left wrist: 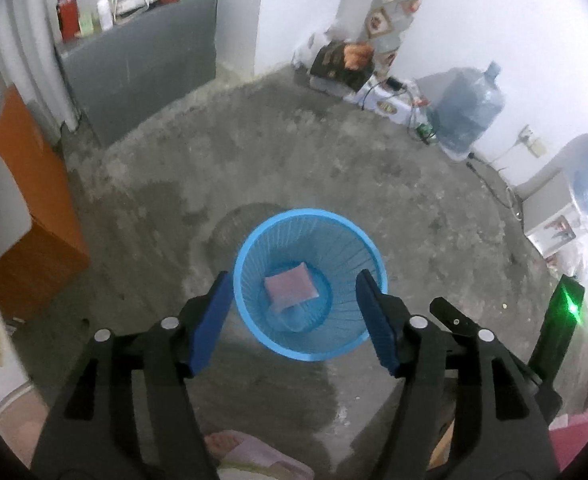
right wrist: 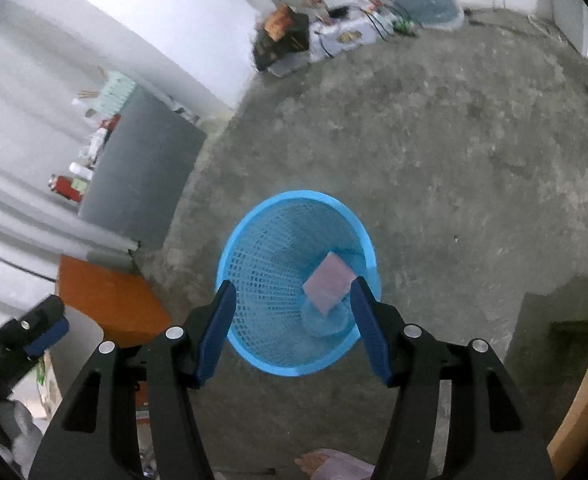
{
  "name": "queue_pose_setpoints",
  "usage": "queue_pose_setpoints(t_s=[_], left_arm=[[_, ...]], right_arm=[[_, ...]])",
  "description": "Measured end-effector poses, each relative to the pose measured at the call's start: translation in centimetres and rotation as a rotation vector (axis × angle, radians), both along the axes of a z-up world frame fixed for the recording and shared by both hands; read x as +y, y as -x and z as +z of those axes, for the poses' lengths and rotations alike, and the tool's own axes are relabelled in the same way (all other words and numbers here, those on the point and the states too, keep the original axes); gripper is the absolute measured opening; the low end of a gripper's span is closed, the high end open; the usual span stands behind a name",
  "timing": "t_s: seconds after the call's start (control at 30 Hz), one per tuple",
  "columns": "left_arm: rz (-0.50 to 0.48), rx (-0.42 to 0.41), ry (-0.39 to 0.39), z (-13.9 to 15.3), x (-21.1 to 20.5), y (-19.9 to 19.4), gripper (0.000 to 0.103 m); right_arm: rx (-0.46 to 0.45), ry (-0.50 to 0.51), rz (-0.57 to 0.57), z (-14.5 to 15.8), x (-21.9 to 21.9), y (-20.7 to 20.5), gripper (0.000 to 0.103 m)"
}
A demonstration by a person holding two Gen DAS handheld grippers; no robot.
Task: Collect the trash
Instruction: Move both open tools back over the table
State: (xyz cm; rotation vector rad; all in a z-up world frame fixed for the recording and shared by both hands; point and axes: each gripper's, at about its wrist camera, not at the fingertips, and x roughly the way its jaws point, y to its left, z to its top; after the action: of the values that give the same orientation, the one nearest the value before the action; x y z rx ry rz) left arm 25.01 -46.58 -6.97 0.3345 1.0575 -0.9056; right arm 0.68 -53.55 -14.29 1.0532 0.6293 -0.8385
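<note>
Left wrist view first: the left tongs [left wrist: 294,312] hang spread wide with nothing between the blue pads, right above the blue basket [left wrist: 250,248] standing on the concrete floor [left wrist: 413,208]. Down in the basket, straight ahead of the tongs, lies a pink packet [left wrist: 290,286], and just nearer the tongs than the packet there's something clear, maybe a crumpled cup or wrapper [left wrist: 290,320] (too see-through to call). Off to the right of these tongs you can spot the other tool's black tip. Further ahead along the wall are 2 big water jugs, one at [left wrist: 467,106], plus a pile of boxes.

Right wrist view: the right tongs [right wrist: 292,316] are also wide apart and empty, hovering over the same basket [right wrist: 250,240]. The pink packet [right wrist: 327,282] sits toward the right pad, resting on the clear item [right wrist: 325,324] at the bottom. To the left of the tongs there's an orange cabinet [right wrist: 110,300] and a grey counter beyond it.

Progress-wise, I'd say at least 1 piece, likely 2, is already binned, and both tools are free for the next pickup. The floor ahead of the tongs shows no obvious loose litter in either view, so whatever's left is probably out of frame, or this is close to done.
</note>
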Motion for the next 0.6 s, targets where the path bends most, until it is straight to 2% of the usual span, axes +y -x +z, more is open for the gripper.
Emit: queue_pose_setpoints(t_s=[0.07,0.13,0.37,0.43,0.6], left_arm=[[-0.008,-0.027,0.032,2.0,1.4,0.6,0.064],[-0.009,-0.073,0.069,4.4,3.0,1.3,0.066],[-0.005,-0.155,0.199,12.4,8.8,3.6,0.073],[-0.015,-0.182,0.224,14.2,10.2,4.4,0.076],[-0.024,-0.225,0.266,17.8,14.2,6.2,0.076]], right_arm=[[0.008,0.066,0.026,1.8,1.3,0.2,0.059],[0.014,0.139,0.054,3.8,2.4,0.2,0.063],[-0.012,0.379,0.137,11.3,6.8,0.1,0.086],[-0.028,0.422,0.162,13.0,8.0,0.0,0.090],[-0.075,0.470,0.240,16.3,10.4,-0.4,0.091]])
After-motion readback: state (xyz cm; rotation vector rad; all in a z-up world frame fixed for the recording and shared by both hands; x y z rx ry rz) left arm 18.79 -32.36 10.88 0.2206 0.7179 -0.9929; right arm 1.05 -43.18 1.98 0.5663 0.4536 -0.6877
